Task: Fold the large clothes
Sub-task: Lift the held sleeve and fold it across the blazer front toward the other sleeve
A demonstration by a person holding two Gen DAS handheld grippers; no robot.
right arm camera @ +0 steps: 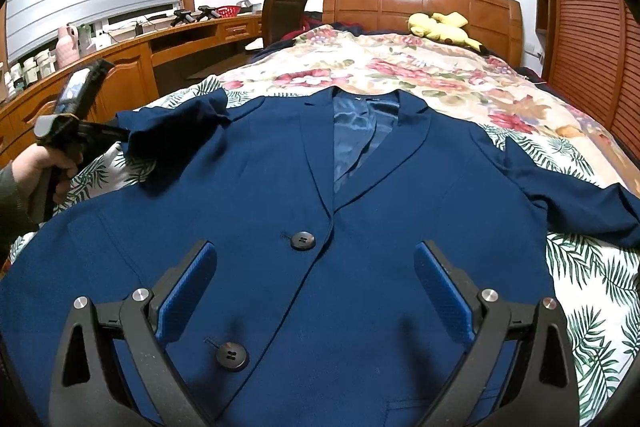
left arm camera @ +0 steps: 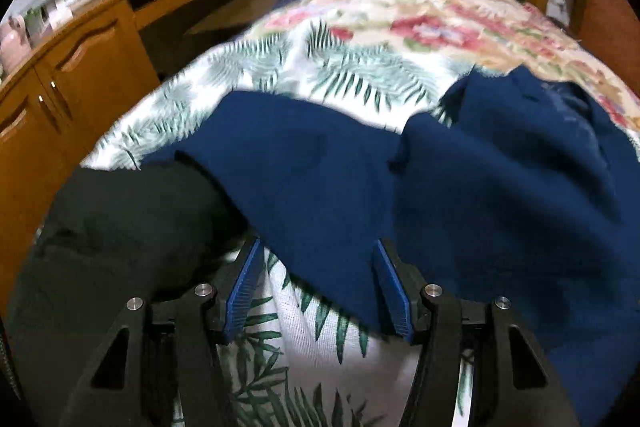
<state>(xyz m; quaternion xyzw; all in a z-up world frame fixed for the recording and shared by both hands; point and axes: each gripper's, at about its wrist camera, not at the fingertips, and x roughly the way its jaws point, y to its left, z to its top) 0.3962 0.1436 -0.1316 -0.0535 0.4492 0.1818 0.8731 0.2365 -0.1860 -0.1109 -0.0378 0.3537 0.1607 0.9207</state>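
A navy blue suit jacket [right arm camera: 280, 187] lies face up on the bed, buttoned, collar toward the headboard, right sleeve [right arm camera: 568, 187] spread out. My right gripper [right arm camera: 316, 267] is open and empty, hovering over the jacket's lower front near the two black buttons [right arm camera: 303, 240]. My left gripper [left arm camera: 318, 259] is open at the jacket's left sleeve [left arm camera: 312, 167]; the sleeve cloth hangs between the blue pads [left arm camera: 244, 287], and no grip shows. In the right wrist view the left gripper [right arm camera: 120, 137] is at the sleeve's end at far left.
A leaf-print sheet [left arm camera: 320, 67] and floral quilt [right arm camera: 400, 67] cover the bed. A wooden headboard [right arm camera: 420, 3] with a yellow plush toy [right arm camera: 440, 27] stands beyond. A wooden desk and cabinets [right arm camera: 140, 67] run along the left. A dark garment [left arm camera: 120, 235] lies at the left.
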